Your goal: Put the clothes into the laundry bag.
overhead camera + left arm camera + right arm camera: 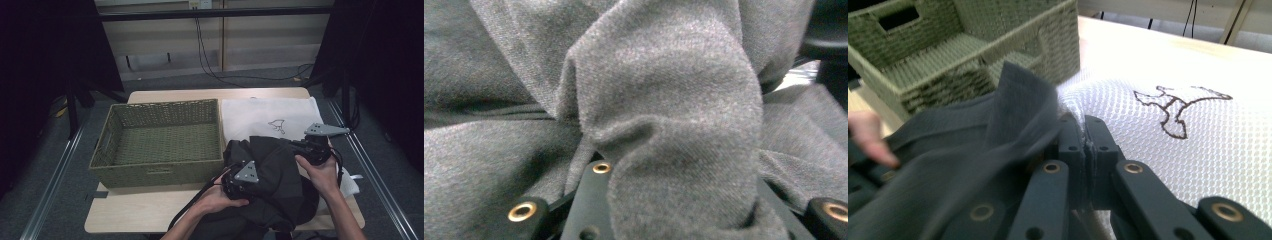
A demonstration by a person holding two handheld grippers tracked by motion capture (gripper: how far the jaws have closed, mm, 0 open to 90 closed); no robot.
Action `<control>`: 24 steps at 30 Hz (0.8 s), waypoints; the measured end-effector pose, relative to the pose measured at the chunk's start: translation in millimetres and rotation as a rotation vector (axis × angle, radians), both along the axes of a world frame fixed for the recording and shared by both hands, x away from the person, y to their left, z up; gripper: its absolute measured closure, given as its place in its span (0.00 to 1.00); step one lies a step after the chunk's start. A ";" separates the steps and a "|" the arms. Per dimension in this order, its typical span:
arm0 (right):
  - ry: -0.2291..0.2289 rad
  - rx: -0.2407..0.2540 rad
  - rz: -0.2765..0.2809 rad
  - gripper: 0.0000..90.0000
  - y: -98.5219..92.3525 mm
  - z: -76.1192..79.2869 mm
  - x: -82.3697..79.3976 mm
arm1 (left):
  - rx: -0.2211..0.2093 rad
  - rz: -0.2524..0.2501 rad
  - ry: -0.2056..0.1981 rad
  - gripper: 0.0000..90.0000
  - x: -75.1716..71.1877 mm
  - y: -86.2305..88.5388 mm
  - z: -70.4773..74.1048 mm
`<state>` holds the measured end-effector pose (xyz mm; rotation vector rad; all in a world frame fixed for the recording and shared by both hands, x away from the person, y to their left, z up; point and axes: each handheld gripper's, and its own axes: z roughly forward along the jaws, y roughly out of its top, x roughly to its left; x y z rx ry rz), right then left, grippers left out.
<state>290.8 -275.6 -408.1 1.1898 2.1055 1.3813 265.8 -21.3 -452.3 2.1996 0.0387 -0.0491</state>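
High view: both grippers pinch the dark garment [272,172] at the counter's [150,210] near right (beside a wicker basket [157,145]); left gripper [239,181] and right gripper [312,148] jaws each clamp a fold.

The high view is looking down and forward over the counter [150,210]. Both gripper views are sitting close against the dark garment [272,170]; the right one is also sharing the basket [973,55].

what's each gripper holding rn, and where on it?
Both hold the dark grey garment: the left gripper has a bunched fold near its left edge, the right gripper is shut on a thin edge at its far right.
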 end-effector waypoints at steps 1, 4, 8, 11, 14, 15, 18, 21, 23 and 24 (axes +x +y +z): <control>-0.002 0.001 -0.001 0.97 0.5 1.4 1.5 | -0.005 -0.005 -0.008 0.82 -1.8 0.3 2.7; -0.018 0.000 -0.006 0.97 1.8 5.3 4.9 | -0.025 -0.108 0.014 0.82 -4.7 0.4 7.9; -0.014 -0.005 -0.012 0.97 2.1 9.9 11.7 | -0.016 -0.129 0.030 0.82 -5.8 -1.7 4.6; -0.011 -0.005 -0.012 0.97 2.0 11.8 15.1 | 0.010 -0.099 0.053 0.82 -2.0 -6.0 0.0; -0.012 -0.005 -0.007 0.97 6.4 13.2 14.1 | 0.051 -0.020 0.092 0.81 8.0 -12.4 -6.5; -0.013 -0.014 -0.002 0.97 8.3 14.1 11.9 | 0.049 0.000 0.100 0.81 11.2 -13.0 -7.1; -0.029 -0.015 0.015 0.97 12.2 17.2 4.3 | 0.047 0.093 0.113 0.81 18.8 -14.7 -6.1; -0.038 -0.021 0.027 0.97 14.5 20.5 -4.6 | 0.048 0.149 0.120 0.81 23.4 -17.2 -4.1; -0.037 -0.026 0.031 0.97 14.7 20.7 -8.7 | 0.033 0.163 0.130 0.81 25.1 -17.5 -3.8; -0.038 -0.019 0.033 0.97 14.6 20.1 -10.2 | 0.039 0.172 0.135 0.81 26.4 -16.9 -2.9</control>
